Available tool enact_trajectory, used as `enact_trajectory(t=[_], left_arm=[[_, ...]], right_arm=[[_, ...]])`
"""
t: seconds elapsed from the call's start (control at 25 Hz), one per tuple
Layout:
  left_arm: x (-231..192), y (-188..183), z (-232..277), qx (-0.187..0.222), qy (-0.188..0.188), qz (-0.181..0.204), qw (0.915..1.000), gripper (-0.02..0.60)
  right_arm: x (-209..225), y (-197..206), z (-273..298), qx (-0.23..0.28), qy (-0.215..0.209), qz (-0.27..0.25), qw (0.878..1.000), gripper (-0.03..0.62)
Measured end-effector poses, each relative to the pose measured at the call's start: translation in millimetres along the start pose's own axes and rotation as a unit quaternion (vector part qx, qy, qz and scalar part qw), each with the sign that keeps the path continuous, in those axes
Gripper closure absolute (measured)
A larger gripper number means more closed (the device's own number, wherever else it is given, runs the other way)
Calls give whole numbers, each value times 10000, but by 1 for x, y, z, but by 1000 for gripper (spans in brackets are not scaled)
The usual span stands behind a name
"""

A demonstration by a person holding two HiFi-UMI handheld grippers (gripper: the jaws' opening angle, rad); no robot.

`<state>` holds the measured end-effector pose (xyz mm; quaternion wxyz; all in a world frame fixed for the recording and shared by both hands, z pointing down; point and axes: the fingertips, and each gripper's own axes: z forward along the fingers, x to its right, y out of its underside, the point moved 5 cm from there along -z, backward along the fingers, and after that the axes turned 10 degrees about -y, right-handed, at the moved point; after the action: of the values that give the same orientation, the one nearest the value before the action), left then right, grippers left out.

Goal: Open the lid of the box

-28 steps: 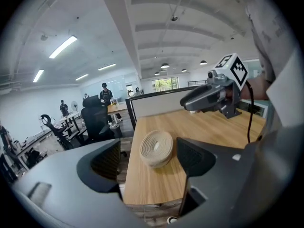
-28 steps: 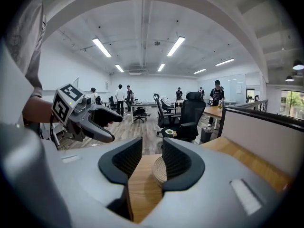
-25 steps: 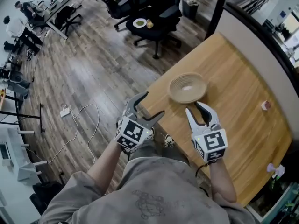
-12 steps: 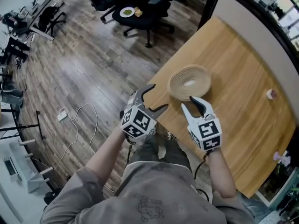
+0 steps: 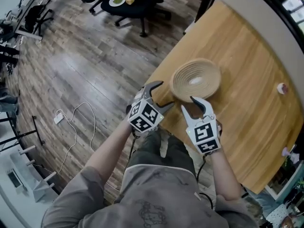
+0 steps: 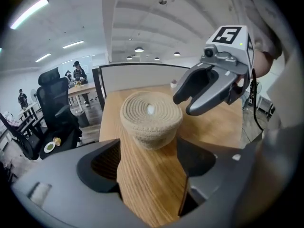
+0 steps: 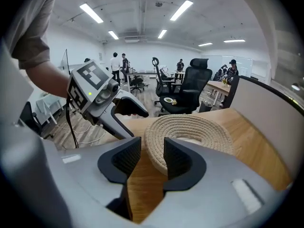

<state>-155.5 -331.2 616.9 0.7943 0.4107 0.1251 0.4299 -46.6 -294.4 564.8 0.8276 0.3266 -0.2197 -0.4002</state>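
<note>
Could shove the light woven box (image 5: 195,79) off the counter (image 5: 237,46) edge at mid-frame, left tool (image 5: 164,95) and just-widened right tool (image 5: 191,104) both open, empty.

Wood-plank floor (image 5: 85,65), black office chairs (image 5: 142,8)
</note>
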Motion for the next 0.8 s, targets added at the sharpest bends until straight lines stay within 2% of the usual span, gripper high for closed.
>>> enact_trajectory(t=[0.2,0.4,0.48,0.56,0.68,0.8], left_arm=[[0,15,28,36,192,-98,9998,213],[-2,17,41,173,395,6,9991,219],[0,15,45,196,479,53,9986,249],[4,13,47,209,556,106,9982,253],[8,11,47,231,601,190,9977,299],[7,12,47,211,573,235,9979,305]], right_arm=[[-1,10,19,-388,316,-546,9972,462],[-2,14,33,-596,509,-772,9939,459],[-1,15,38,-662,605,-909,9918,456],[0,15,40,-778,705,-1125,9881,456],[2,15,44,-963,850,-1559,9794,456],[2,16,46,-1080,925,-1950,9705,453]])
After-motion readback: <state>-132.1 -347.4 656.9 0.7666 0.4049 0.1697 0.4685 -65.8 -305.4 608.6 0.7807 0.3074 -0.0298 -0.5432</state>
